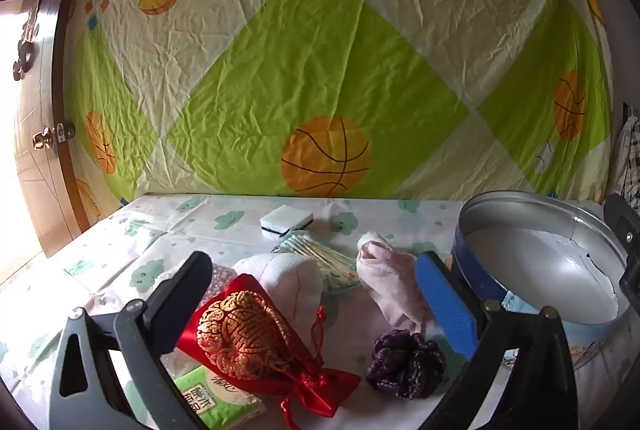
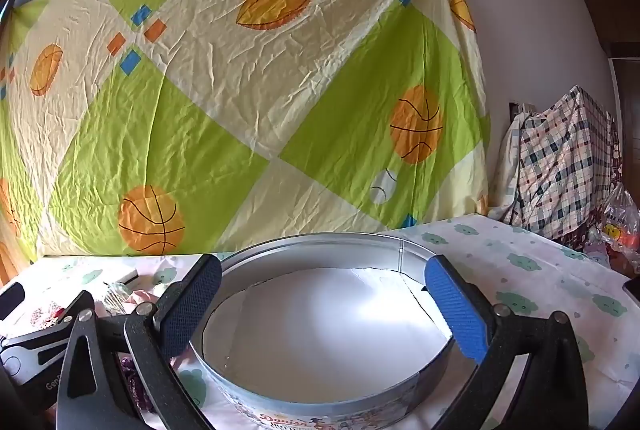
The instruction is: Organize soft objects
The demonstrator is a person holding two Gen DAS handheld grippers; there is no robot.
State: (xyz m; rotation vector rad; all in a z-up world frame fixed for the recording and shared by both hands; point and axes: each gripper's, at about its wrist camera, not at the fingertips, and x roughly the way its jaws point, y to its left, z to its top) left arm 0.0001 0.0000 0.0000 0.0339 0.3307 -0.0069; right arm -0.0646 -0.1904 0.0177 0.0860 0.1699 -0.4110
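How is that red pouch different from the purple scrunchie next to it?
The red pouch is shiny satin with gold embroidery and a drawstring; the purple scrunchie is dark and ruffled. The pouch is longer and lies slanted; the scrunchie is a compact bunched ring. Both lie loose on the tablecloth, between the open left gripper's fingers.

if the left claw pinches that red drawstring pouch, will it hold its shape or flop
The red pouch looks like satin, so probably slippery between the open left claw. It bulges, so something inside may hold its shape, while the gathered neck and cord would likely dangle. It probably won't roll.
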